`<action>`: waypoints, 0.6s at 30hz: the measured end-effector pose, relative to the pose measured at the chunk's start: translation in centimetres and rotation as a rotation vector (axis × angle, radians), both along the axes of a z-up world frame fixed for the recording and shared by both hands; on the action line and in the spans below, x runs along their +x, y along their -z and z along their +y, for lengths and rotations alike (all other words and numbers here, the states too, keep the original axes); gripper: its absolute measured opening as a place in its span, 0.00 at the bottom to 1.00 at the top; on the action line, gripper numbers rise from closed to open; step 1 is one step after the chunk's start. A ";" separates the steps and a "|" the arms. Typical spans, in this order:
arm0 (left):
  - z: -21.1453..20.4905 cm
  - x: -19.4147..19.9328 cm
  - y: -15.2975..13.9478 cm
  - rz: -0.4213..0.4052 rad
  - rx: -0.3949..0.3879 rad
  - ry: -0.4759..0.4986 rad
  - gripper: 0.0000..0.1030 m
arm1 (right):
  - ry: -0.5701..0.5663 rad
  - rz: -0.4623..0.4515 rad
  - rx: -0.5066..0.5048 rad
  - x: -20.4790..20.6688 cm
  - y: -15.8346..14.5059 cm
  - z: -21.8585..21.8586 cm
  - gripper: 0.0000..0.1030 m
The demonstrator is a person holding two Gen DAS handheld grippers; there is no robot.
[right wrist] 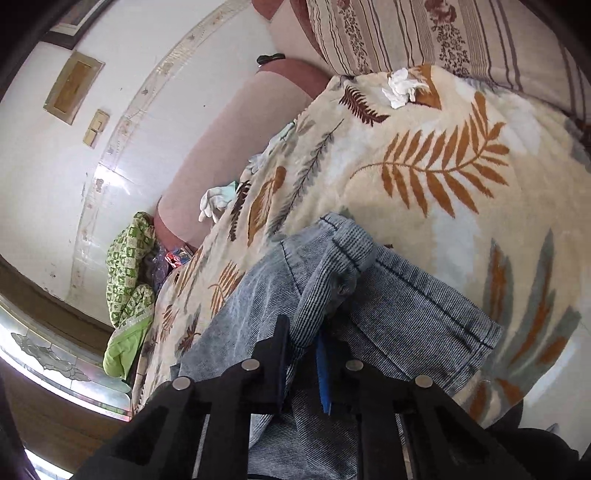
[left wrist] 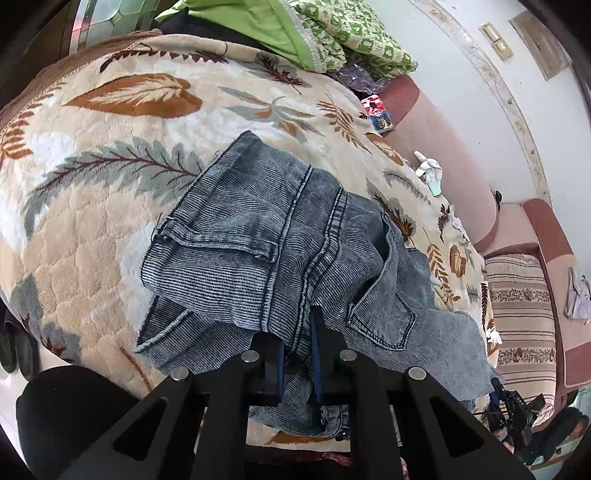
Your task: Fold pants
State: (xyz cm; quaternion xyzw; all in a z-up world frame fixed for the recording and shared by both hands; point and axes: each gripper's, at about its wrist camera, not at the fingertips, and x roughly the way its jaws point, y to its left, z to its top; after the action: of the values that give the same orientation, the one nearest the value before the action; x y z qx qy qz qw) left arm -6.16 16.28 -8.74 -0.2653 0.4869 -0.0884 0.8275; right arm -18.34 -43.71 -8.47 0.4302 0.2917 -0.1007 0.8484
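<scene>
Pants clamped in hand-held grippers

1. One pair of grey denim pants.
2. Two grippers: the left gripper and the right gripper.
3. One leaf-patterned blanket.
4. One white glove.
5. One green quilt.

I see a leaf-print blanket on the bed, a green quilt at its far edge, and a white glove by the headboard.
</scene>
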 end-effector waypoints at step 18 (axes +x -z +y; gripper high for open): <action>-3.0 -3.9 -0.3 0.024 0.283 0.182 0.19 | -0.075 0.299 0.097 -4.9 1.6 -1.9 0.16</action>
State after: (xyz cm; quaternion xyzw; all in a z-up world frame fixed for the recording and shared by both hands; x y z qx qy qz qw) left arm -10.06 13.23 -8.43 -0.1020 0.5262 -0.0906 0.8393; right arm -23.22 -45.59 -10.05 0.4399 0.4352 -0.1179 0.7767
